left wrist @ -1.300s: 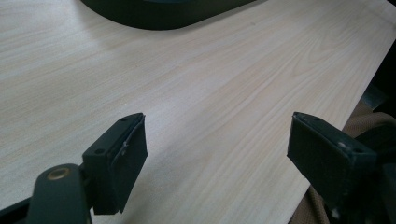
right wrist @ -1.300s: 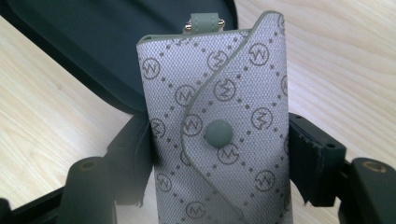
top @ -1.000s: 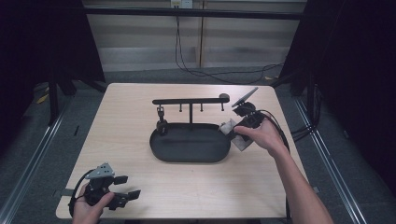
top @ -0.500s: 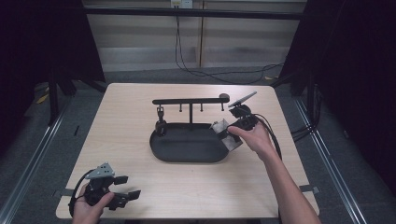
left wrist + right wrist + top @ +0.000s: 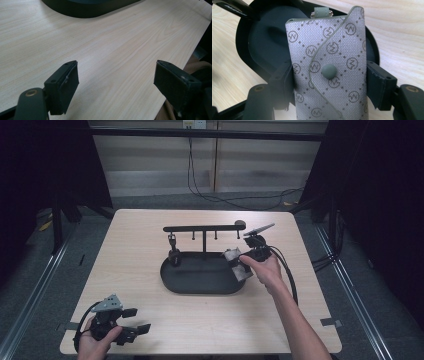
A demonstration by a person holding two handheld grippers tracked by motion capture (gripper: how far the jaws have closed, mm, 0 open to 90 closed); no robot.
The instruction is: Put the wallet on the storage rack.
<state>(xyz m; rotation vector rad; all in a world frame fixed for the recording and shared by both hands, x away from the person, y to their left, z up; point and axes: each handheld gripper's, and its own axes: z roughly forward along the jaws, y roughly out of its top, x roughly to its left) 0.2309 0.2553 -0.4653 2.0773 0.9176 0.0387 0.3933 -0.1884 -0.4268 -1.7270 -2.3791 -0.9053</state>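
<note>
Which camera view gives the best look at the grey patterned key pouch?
The right gripper view: the key pouch is close, with its monogram pattern, snap button and top loop clear, clamped in the right gripper. In the high view it is a small grey patch over the black tray.

You are working at a pale wooden table (image 5: 140, 245) that is standing on grey floor. Black cables (image 5: 235, 200) are lying across the floor beyond its far edge. A grey tape strip (image 5: 330, 322) is sticking to the near right corner. A metal rail (image 5: 40, 285) is running along the floor at the left, and a yellow object (image 5: 46, 225) is lying far left.
</note>
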